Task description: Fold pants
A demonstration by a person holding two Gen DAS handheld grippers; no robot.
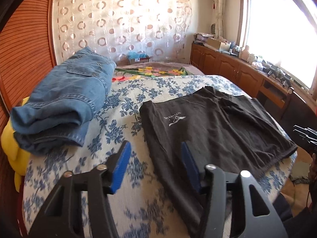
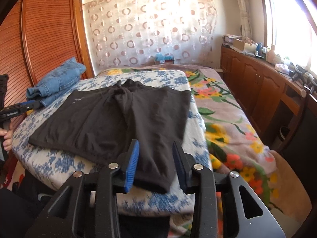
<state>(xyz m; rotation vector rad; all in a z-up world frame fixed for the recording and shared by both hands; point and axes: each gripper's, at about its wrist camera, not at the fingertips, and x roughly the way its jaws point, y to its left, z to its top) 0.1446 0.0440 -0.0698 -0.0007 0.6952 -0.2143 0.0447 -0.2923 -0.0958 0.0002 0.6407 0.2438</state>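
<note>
Hovering over the near edge of the bed (image 2: 59, 164), both grippers stand partly open and hold nothing. The right gripper (image 2: 155, 164) has the hem of one leg of the pants (image 2: 122, 119) lying below and between its fingers (image 2: 131, 165), though whether a pad touches the cloth is hard to tell. The left gripper (image 1: 156, 166) sits over the pants' other near edge, one finger above the bedspread, the other above dark fabric.

The pants lie flat on the blue-flowered spread, legs toward the camera, waist away. They look light, thin and limp, so they will likely sag and crease when lifted; the hems and waist corners seem the best places to pinch.

Beyond them on the left, folded jeans (image 1: 65, 101) are stacked. Motion blur softens the near edges, and the pale logo (image 1: 174, 120) is unreadable.
</note>
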